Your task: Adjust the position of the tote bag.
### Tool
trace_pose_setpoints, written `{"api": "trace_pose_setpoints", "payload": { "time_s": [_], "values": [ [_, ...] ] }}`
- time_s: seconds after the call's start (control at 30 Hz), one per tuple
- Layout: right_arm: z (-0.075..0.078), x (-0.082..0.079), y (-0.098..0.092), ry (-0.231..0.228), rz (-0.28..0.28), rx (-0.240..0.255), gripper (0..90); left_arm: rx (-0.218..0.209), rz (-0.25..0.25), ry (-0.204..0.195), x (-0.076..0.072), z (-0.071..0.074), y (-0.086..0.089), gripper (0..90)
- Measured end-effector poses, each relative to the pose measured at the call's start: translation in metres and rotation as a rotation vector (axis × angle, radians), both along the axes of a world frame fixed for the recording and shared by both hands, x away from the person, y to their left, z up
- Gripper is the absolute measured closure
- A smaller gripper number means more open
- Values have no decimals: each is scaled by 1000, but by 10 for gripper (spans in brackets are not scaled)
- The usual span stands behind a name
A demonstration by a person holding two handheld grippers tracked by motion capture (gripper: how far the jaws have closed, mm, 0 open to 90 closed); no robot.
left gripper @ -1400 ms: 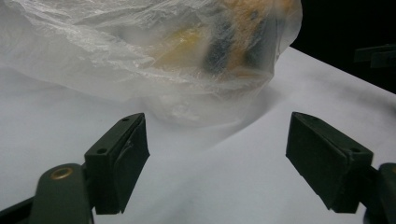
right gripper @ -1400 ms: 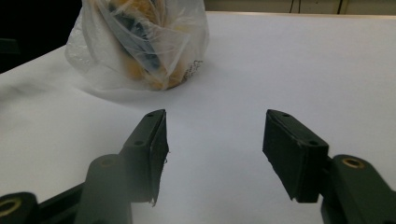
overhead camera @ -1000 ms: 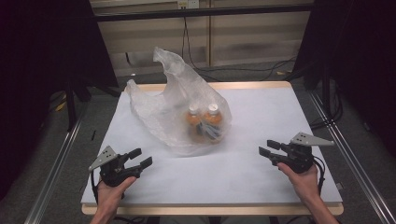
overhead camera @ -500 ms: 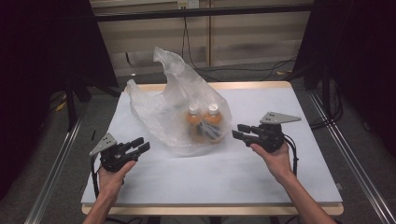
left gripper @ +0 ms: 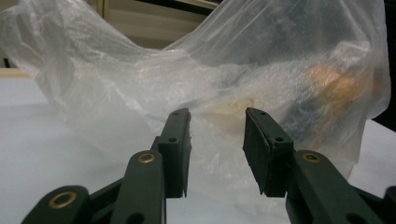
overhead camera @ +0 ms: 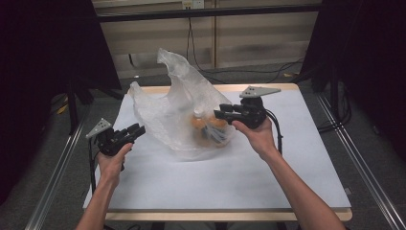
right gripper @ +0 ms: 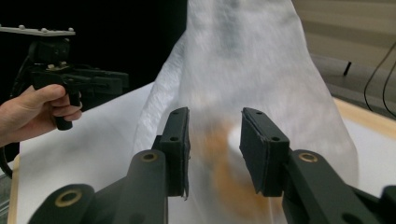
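A crumpled clear plastic bag point(overhead camera: 178, 103) stands on the white-covered table point(overhead camera: 297, 163), with orange-capped bottles point(overhead camera: 207, 128) lying inside its right half. My left gripper point(overhead camera: 138, 130) hovers just left of the bag, pointing at it. Its jaws have just been closing and stand apart, with the bag point(left gripper: 140, 88) a little ahead of the left gripper point(left gripper: 217, 114). My right gripper point(overhead camera: 219, 112) is raised at the bag's right side, above the bottles. Its jaws have just been opening a little. The bag point(right gripper: 243, 60) is in front of the right gripper point(right gripper: 215, 112), with nothing pressed between the pads.
The wooden table edge point(overhead camera: 210, 215) runs along the front, with metal rails point(overhead camera: 57, 177) at both sides. Cables point(overhead camera: 249, 72) lie on the floor behind the table. In the right gripper view, a hand point(right gripper: 32, 109) holds the left gripper point(right gripper: 122, 80) beyond the bag.
Both grippers have closed in on the bag: the left one has moved right, and the right one has risen and travelled left and away to the bag's right side. The bag has stayed put.
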State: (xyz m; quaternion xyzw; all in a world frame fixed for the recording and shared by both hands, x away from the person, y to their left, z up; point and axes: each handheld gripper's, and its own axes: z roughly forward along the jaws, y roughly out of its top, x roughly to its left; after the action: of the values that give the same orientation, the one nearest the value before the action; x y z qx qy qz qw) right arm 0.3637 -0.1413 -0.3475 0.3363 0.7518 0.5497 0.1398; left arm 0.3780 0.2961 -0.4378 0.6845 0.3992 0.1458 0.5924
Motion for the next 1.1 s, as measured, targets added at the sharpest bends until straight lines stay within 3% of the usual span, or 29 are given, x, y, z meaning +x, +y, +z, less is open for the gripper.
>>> {"api": "trace_pose_setpoints", "payload": {
  "time_s": [0.1,0.13,0.17,0.27,0.47,0.6,0.73,0.8,0.83,0.87,0.9,0.93,1.0,1.1],
  "values": [
    [10,15,12,-5,4,-3,546,-15,10,8,13,4,1,574],
    [15,24,21,-11,0,-17,502,6,15,9,15,5,3,568],
    [15,24,21,-11,0,-17,502,-11,17,10,19,6,4,568],
    [24,36,41,-32,4,-42,414,9,36,17,29,11,11,514],
    [34,52,61,-38,1,-74,378,-10,75,46,38,3,14,448],
    [35,58,70,-39,-2,-91,380,10,68,68,43,-5,11,416],
    [33,62,81,-37,-19,-122,484,16,56,76,48,-10,9,380],
    [28,67,83,-17,-31,-128,658,3,47,95,50,-15,6,359],
    [28,67,83,-17,-31,-128,658,3,47,95,50,-15,6,355],
    [24,68,82,-6,-18,-116,764,6,45,98,51,-17,3,352],
    [24,68,82,-6,-18,-116,764,6,45,98,51,-17,3,349],
    [21,69,82,-1,-11,-128,879,3,45,97,52,-19,2,345],
    [21,69,81,1,-6,-124,899,-14,37,101,55,-21,-1,345],
    [20,67,80,8,15,-99,900,-4,33,103,58,-24,-4,331]
  ]
}}
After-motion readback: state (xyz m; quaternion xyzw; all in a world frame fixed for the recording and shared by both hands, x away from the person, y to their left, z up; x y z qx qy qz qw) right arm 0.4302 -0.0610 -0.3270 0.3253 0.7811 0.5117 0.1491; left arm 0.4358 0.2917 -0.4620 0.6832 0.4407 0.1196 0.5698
